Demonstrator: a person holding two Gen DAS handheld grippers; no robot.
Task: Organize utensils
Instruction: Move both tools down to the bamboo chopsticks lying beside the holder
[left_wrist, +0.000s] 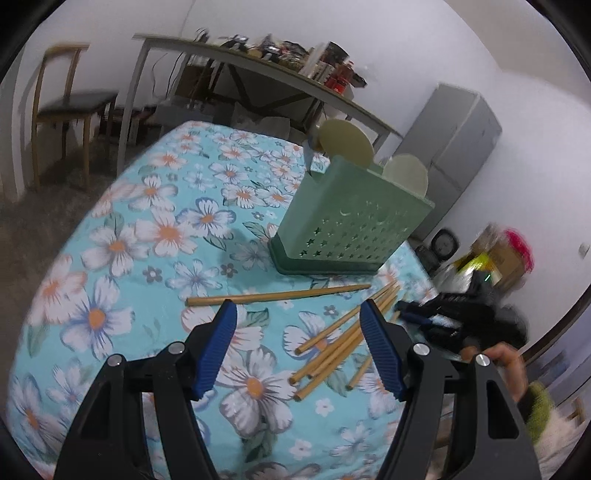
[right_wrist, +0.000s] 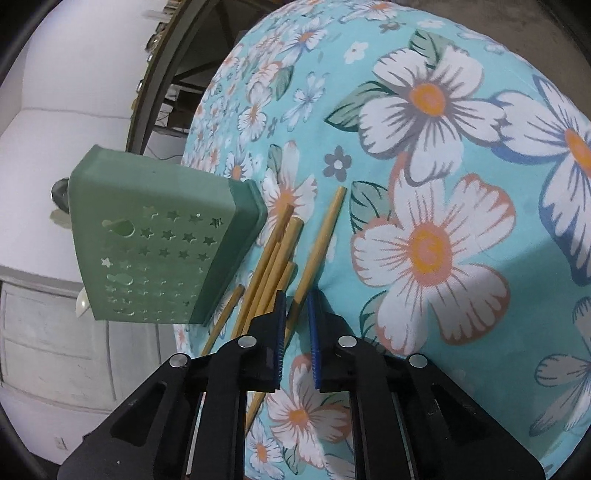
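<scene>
The table is covered with a turquoise floral cloth and carries all task items. Toward its far right side stands a green perforated utensil holder, upright on its darker base. Two pale round utensil heads protrude above its rim, so at least two items appear already stowed; what they are cannot be determined.

In front of the holder lie the loose bamboo chopsticks, a fanned cluster flat on the cloth, not yet sorted. A single chopstick lies apart from the cluster, crosswise, just in front of the holder base.

The left gripper hovers above the cloth with its jaws wide apart and nothing between them; the cluster lies below and to its right.

The right gripper is low at the near end of the cluster. Its jaws are nearly together around one chopstick, which passes between the blue pads; whether the pads already press on it cannot be told.

Assessment: the task is at an early-to-middle stage. All visible chopsticks remain on the table and are left to transfer into the holder.
</scene>
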